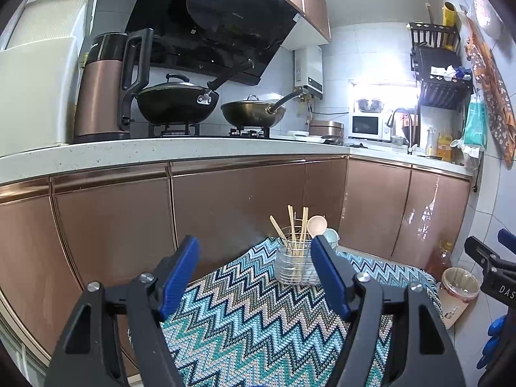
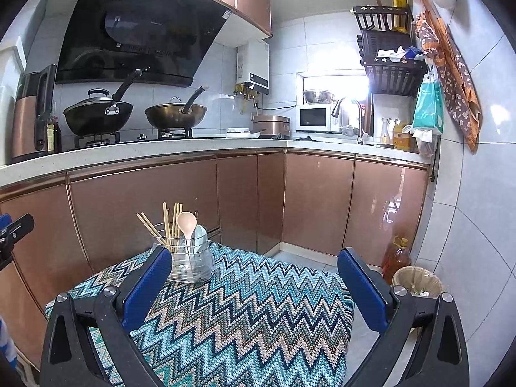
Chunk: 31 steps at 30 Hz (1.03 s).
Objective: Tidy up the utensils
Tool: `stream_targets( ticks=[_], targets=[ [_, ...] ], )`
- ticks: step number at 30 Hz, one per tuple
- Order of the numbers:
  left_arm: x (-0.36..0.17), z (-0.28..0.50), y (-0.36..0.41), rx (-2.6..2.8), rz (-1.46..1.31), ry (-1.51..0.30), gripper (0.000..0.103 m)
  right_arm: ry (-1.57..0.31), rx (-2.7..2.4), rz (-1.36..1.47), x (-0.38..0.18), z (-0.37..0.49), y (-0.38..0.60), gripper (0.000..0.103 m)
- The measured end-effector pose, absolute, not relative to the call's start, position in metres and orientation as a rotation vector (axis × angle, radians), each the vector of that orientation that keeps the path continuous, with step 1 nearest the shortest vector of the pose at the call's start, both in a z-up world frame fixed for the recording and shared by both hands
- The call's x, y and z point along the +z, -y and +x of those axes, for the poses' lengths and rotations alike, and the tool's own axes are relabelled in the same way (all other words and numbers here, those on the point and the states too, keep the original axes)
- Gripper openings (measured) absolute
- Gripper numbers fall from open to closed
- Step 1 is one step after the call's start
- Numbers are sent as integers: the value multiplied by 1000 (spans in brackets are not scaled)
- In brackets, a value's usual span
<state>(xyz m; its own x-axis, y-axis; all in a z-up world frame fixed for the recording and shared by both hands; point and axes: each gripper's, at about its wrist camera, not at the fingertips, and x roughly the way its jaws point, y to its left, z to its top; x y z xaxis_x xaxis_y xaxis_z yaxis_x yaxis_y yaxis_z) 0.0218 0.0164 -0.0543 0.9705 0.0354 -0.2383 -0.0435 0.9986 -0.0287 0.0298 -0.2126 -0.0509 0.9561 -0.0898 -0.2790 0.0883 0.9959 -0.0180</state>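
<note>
Left wrist view: the left gripper (image 1: pixel 254 274) hangs with jaws wide and empty over the zigzag cloth (image 1: pixel 251 322) on the desk. A clear utensil holder (image 1: pixel 295 266) stands at the far edge, already holding chopsticks (image 1: pixel 292 225) and spoons (image 1: pixel 317 224).

Right wrist view: the right gripper (image 2: pixel 254 285) also hangs wide and empty. No loose utensils remain visible; sorting appears complete.

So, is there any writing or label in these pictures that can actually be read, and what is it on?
"DAS": white letters on the black body of the right gripper, cut off by the picture's edge.
Range hood: small logo, too blurred to read.
Water heater: label too small.
Yellow bottle: label unreadable.
</note>
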Motion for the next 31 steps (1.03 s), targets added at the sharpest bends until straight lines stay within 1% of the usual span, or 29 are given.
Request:
stream_targets(
  ticks=[19,31],
  targets=[
    [-48,12,-15,48,-31,-195,70,-270,-106,-22,-43,26,212,103],
    [-40,6,-13,27,-31,-186,70,-223,-126,-38,-30,12,211,103]
  ],
)
